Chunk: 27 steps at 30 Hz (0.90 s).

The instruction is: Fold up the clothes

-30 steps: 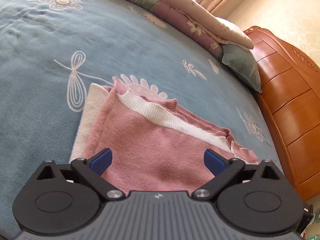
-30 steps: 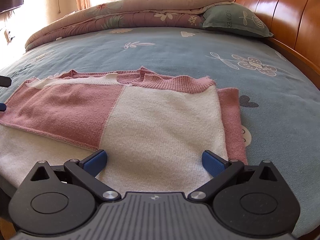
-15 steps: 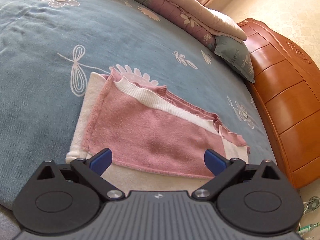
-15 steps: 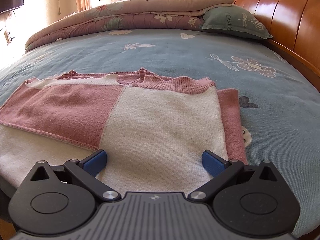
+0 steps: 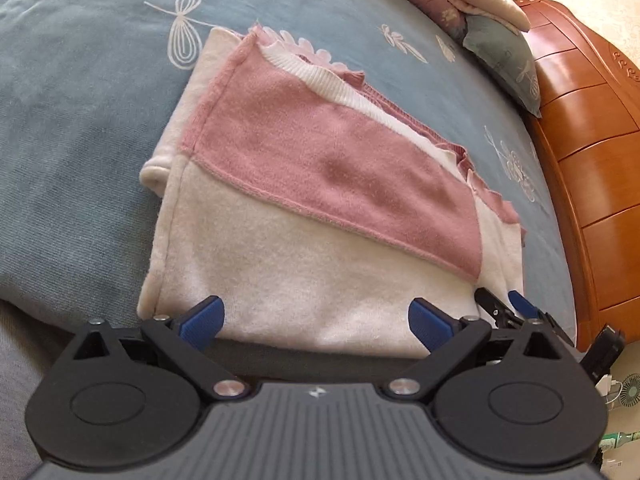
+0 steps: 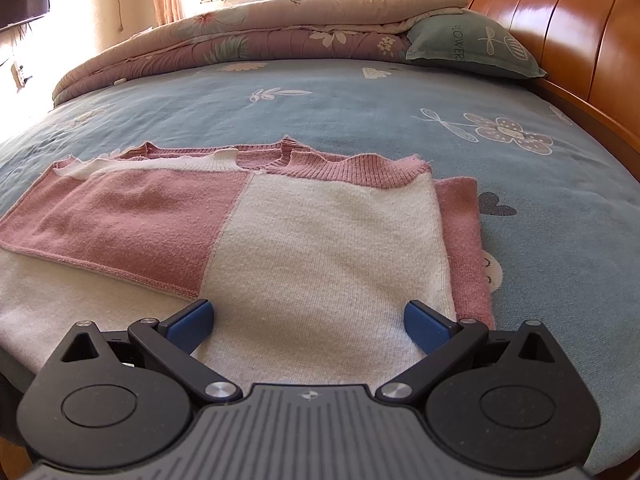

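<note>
A pink and cream knitted sweater (image 5: 320, 216) (image 6: 312, 248) lies partly folded on the blue bedspread, its sleeves laid across the body. My left gripper (image 5: 316, 318) hovers open at the sweater's near cream hem, with nothing between its blue pads. My right gripper (image 6: 308, 320) is open too, over the near cream part of the sweater, close to its right edge. In the left wrist view the right gripper (image 5: 508, 308) shows at the sweater's lower right corner.
The blue flowered bedspread (image 6: 360, 112) covers the bed. A folded quilt (image 6: 248, 40) and a green pillow (image 6: 468, 46) lie at the far end. A wooden headboard (image 6: 568, 40) (image 5: 592, 152) runs along the right. The bed's near edge is just under both grippers.
My left gripper has drawn back toward the near edge, so the sweater's cream lower half has come into its view. The right gripper has barely moved.
</note>
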Each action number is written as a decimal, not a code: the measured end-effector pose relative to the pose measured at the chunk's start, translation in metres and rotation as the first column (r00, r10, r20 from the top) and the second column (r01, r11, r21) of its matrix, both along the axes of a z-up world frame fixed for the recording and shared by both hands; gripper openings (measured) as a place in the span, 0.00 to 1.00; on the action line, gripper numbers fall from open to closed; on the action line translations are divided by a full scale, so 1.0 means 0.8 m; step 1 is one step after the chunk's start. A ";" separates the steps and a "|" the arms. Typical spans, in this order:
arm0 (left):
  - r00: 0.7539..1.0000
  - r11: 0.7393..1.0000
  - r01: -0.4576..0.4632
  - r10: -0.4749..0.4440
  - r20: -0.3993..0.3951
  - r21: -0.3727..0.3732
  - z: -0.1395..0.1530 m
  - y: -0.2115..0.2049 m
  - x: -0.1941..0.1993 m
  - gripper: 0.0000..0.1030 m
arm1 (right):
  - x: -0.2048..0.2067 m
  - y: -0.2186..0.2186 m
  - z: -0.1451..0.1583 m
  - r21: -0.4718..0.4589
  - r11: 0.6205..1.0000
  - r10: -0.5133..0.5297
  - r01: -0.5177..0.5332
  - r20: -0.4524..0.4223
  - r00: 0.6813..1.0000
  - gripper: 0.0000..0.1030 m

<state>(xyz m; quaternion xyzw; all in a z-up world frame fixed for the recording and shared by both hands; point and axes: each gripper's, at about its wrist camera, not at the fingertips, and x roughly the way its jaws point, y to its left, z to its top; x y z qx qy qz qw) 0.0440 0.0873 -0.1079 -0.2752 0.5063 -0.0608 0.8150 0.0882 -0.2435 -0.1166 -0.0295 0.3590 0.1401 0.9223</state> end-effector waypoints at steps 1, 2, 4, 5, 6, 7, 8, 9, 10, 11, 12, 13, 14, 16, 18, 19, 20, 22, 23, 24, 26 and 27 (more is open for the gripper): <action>1.000 1.000 0.002 -0.002 0.009 0.004 0.004 -0.001 0.000 0.95 | 0.000 -0.001 0.001 -0.001 1.000 0.006 -0.006 -0.004 1.000 1.00; 1.000 1.000 0.005 -0.005 0.023 0.007 0.010 -0.002 0.002 0.96 | 0.000 -0.002 0.001 0.000 1.000 0.012 -0.012 -0.008 1.000 1.00; 0.998 1.000 0.012 -0.012 0.067 0.009 0.026 -0.003 0.009 0.96 | -0.001 -0.003 0.003 0.000 1.000 0.020 -0.020 -0.016 1.000 1.00; 0.996 1.000 0.015 -0.016 0.088 0.011 0.034 -0.004 0.013 0.96 | -0.001 -0.002 0.004 -0.005 1.000 0.020 -0.020 -0.021 1.000 1.00; 0.994 1.000 0.019 -0.021 0.108 0.014 0.041 -0.005 0.017 0.96 | -0.001 -0.001 0.006 -0.010 1.000 0.020 -0.020 -0.025 0.999 1.00; 0.992 0.999 0.027 -0.029 0.125 0.022 0.047 -0.008 0.023 0.96 | -0.001 0.001 0.007 -0.019 1.000 0.021 -0.022 -0.030 0.999 1.00; 0.989 0.999 0.036 -0.041 0.140 0.034 0.053 -0.012 0.030 0.96 | -0.002 0.004 0.008 -0.037 0.999 0.026 -0.027 -0.034 0.999 1.00; 0.987 0.998 0.048 -0.054 0.153 0.045 0.056 -0.016 0.036 0.96 | -0.004 0.007 0.008 -0.059 0.998 0.035 -0.037 -0.036 0.999 1.00; 0.983 0.997 0.061 -0.069 0.168 0.053 0.060 -0.022 0.043 0.96 | -0.006 0.010 0.008 -0.076 0.996 0.042 -0.045 -0.036 0.998 1.00; 0.980 0.996 0.074 -0.083 0.182 0.058 0.062 -0.027 0.051 0.96 | -0.008 0.011 0.008 -0.082 0.995 0.047 -0.050 -0.035 0.998 1.00; 0.976 0.995 0.088 -0.097 0.193 0.057 0.062 -0.031 0.058 0.96 | -0.010 0.011 0.008 -0.084 0.995 0.051 -0.054 -0.034 0.998 1.00; 0.973 0.993 0.101 -0.110 0.204 0.055 0.062 -0.036 0.065 0.96 | -0.011 0.010 0.008 -0.079 0.995 0.052 -0.054 -0.034 0.998 1.00; 0.969 0.992 0.114 -0.122 0.214 0.052 0.060 -0.041 0.073 0.96 | -0.011 0.009 0.007 -0.072 0.996 0.051 -0.054 -0.032 0.998 1.00; 0.967 0.991 0.129 -0.135 0.216 0.039 0.047 -0.050 0.090 0.96 | -0.011 0.008 0.006 -0.067 0.996 0.052 -0.054 -0.031 0.998 1.00; 0.975 0.991 0.125 -0.131 0.181 0.040 0.026 -0.055 0.104 0.96 | -0.011 0.008 0.006 -0.070 0.996 0.053 -0.055 -0.032 0.998 1.00; 0.981 0.991 0.123 -0.129 0.142 0.049 0.009 -0.056 0.111 0.96 | -0.010 0.008 0.006 -0.073 0.996 0.053 -0.055 -0.032 0.998 1.00; 0.984 0.991 0.121 -0.127 0.124 0.053 -0.005 -0.057 0.114 0.96 | -0.010 0.009 0.006 -0.075 0.996 0.054 -0.056 -0.032 0.998 1.00; 0.979 0.992 0.120 -0.126 0.163 0.046 -0.009 -0.056 0.107 0.99 | -0.012 0.009 0.005 -0.083 0.995 0.060 -0.063 -0.029 0.998 1.00; 0.976 0.992 0.122 -0.127 0.175 0.040 -0.007 -0.055 0.104 0.99 | -0.012 0.008 0.007 -0.078 0.995 0.061 -0.063 -0.027 0.998 1.00; 0.976 0.992 0.125 -0.130 0.174 0.035 -0.006 -0.054 0.104 0.99 | -0.009 0.005 0.011 -0.053 0.997 0.055 -0.056 -0.022 0.998 1.00; 0.976 0.992 0.125 -0.128 0.175 0.025 0.001 -0.052 0.107 0.99 | -0.003 0.000 0.019 -0.003 0.999 0.043 -0.043 -0.011 0.999 1.00; 0.976 0.992 0.124 -0.126 0.177 0.021 0.005 -0.052 0.108 0.99 | 0.000 -0.002 0.023 0.022 0.999 0.037 -0.037 -0.006 0.999 1.00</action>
